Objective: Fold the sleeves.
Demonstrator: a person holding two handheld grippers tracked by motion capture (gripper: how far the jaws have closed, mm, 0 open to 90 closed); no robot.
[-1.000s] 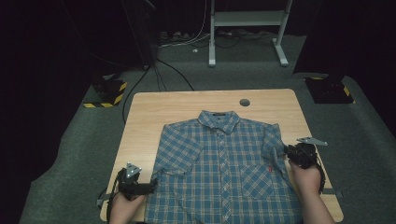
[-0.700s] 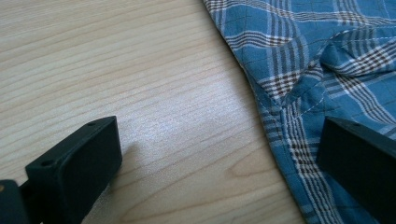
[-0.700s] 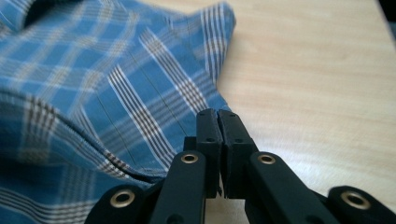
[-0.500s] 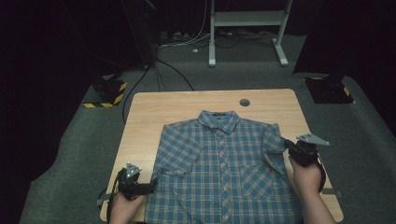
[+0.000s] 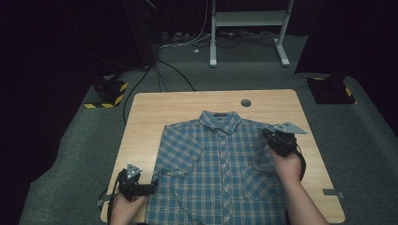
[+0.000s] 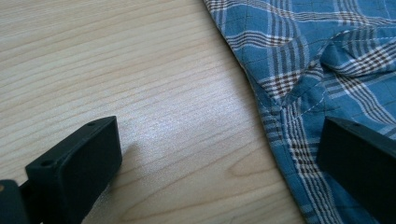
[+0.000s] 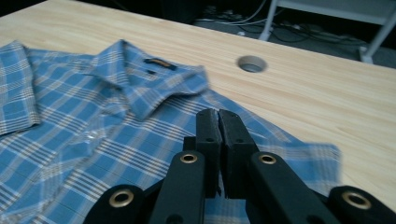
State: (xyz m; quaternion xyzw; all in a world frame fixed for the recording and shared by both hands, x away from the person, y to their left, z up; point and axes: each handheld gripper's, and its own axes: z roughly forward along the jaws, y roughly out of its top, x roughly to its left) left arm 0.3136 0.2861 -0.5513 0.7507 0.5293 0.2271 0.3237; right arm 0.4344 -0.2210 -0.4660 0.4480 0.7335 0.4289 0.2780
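Lying flat and front-up on the pale wooden surface (image 5: 155, 112), a blue plaid button-up shirt (image 5: 220, 173) has its collar toward the far edge and its hem at the near edge. A round grey cable hole (image 5: 245, 102) sits in the surface beyond the collar.

At the shirt's near left corner, the left gripper (image 5: 149, 186) is held low in the person's left hand (image 5: 123, 208). In the left gripper view its two black jaws are spread wide, one over bare wood, the other over the plaid cloth, with the shirt's stitched side edge running between them.

Over the shirt's right shoulder and sleeve, the right gripper (image 5: 266, 133) is held by the person's right hand (image 5: 287, 165), a grey three-cornered plate on top. In the right gripper view its jaws are pressed together; whether any cloth is pinched between them cannot be told. The sleeve edge (image 7: 322, 163) lies just behind the jaws.
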